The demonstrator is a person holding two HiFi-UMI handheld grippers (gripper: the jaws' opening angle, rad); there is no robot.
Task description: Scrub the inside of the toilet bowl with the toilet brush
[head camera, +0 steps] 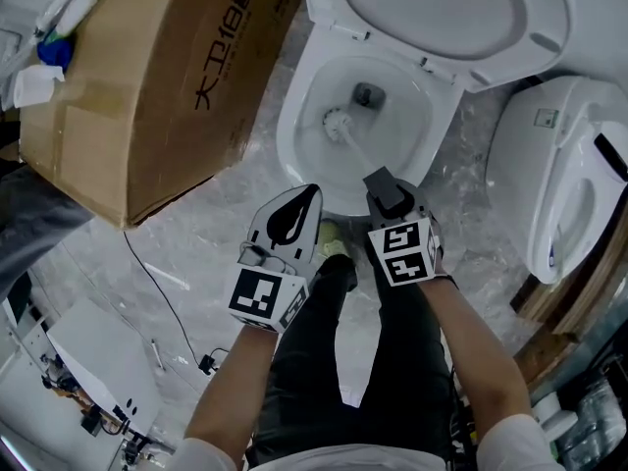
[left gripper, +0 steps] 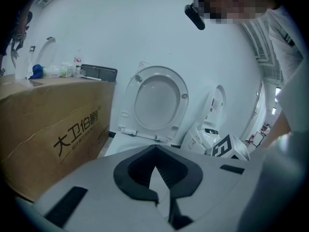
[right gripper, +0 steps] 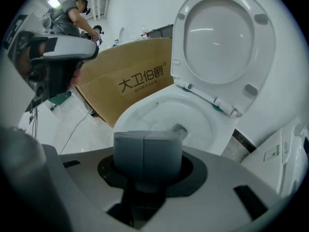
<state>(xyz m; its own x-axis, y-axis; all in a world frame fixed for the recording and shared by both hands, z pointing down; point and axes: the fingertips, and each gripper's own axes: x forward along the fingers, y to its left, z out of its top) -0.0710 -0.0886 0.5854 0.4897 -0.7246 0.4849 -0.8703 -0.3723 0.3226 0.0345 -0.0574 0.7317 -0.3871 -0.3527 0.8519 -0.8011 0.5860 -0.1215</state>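
The toilet brush (head camera: 340, 124) has its head down inside the toilet bowl (head camera: 294, 137), beside the drain. The right gripper (head camera: 386, 186) pinches its handle over the bowl's front rim. Beside it, the left gripper (head camera: 308, 202) is pressed together on nothing. A cardboard box (head camera: 147, 77) stands left of the bowl.

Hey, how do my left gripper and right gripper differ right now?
The right gripper is shut on the toilet brush, whose head sits in the toilet bowl; the left gripper is shut on nothing. The right points into the bowl; the left faces the raised seat. Both carry marker cubes.
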